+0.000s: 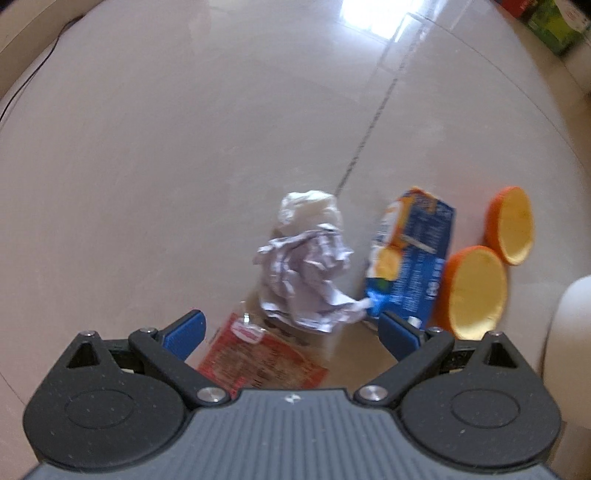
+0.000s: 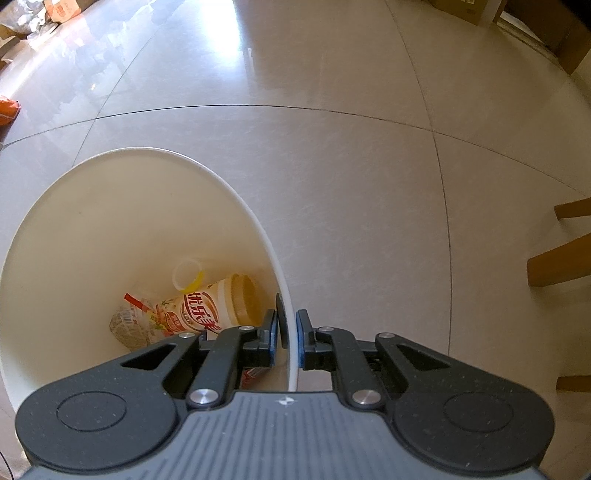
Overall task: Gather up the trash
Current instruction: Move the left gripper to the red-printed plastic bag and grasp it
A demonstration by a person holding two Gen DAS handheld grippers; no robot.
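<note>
In the left wrist view my left gripper (image 1: 291, 334) hangs open over a heap of litter on the tiled floor. Just ahead of its fingers lies a crumpled paper ball (image 1: 306, 280), with a white wad (image 1: 308, 208) behind it. A red wrapper (image 1: 258, 363) lies between and under the jaws. To the right stand a blue and orange juice carton (image 1: 410, 254) and two orange peel halves (image 1: 476, 291). In the right wrist view my right gripper (image 2: 286, 338) is shut on the rim of a white bin (image 2: 251, 218), which holds a drink cup (image 2: 214, 306) and wrappers.
The white bin's side (image 1: 569, 325) shows at the right edge of the left wrist view. Wooden chair legs (image 2: 561, 262) stand right of the bin. Cardboard boxes (image 2: 465, 9) and loose packaging (image 2: 9, 110) lie far off along the floor's edges.
</note>
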